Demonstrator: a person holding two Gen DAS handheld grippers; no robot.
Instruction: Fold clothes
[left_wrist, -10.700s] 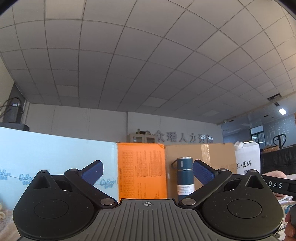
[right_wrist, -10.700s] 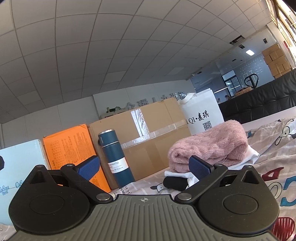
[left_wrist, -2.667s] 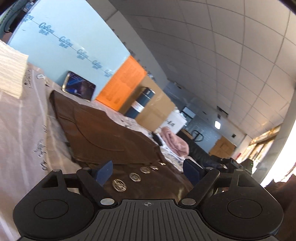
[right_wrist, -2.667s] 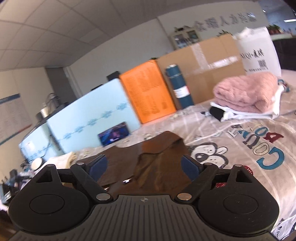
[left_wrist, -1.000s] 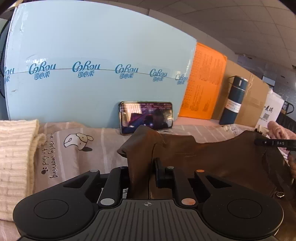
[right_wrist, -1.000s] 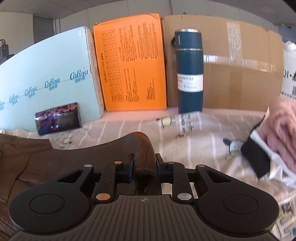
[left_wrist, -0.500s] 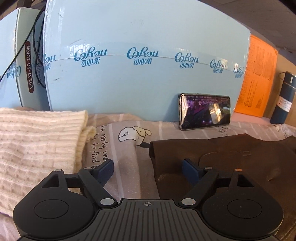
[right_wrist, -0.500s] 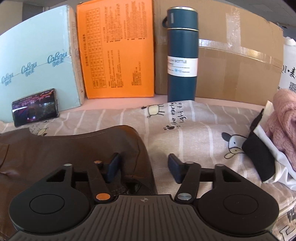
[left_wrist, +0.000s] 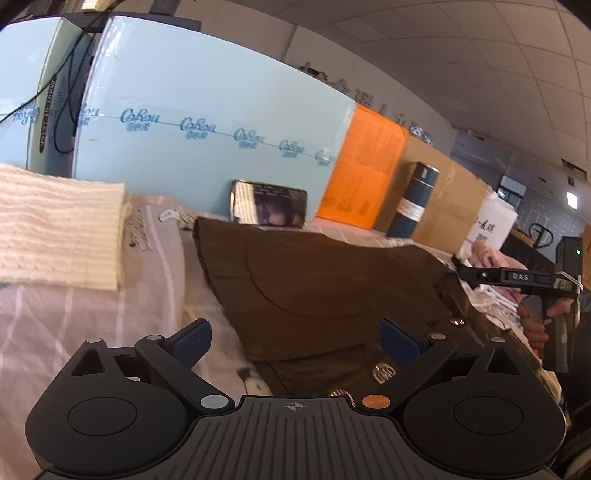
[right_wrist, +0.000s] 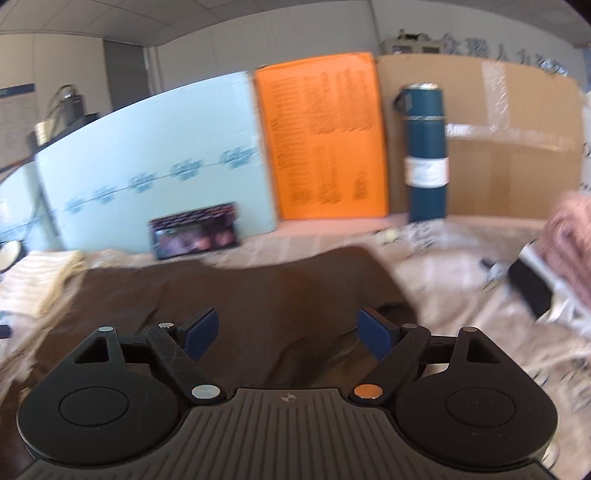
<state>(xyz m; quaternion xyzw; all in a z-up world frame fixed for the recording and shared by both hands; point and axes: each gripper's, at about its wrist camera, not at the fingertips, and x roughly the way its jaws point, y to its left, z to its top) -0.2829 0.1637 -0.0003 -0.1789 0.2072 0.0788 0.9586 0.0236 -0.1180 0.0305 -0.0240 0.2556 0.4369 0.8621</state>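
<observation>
Jaws: both pairs stand wide apart and hold nothing; the left gripper (left_wrist: 295, 341) and the right gripper (right_wrist: 289, 331) hover low over the brown garment (left_wrist: 332, 280).
Garment: it lies spread on the printed sheet (left_wrist: 92, 317) covering the desk, filling the middle of both views, with metal buttons (left_wrist: 384, 371) near the left gripper at 5 o'clock.
Fold: one layer seems already laid over another, judging by the curved edge across the cloth; the fold looks partly done.
Neighbours: a cream knit (left_wrist: 55, 229) lies at 9 o'clock in the left view, a phone (left_wrist: 269, 203) leans on the blue box (left_wrist: 207, 122) at 12 o'clock, a bottle (right_wrist: 424, 155) stands at 1 o'clock in the right view, and a pink stack (right_wrist: 569, 236) sits at 3 o'clock.
Risk, grip: closing too deep could pinch the sheet along with the cloth and drag it.
Risk, layers: catching one layer only would pull the fold open.
Risk, sweep: a wide swing could topple the phone.
Risk, view: the right view is blurred, so the edge there is hard to judge.
</observation>
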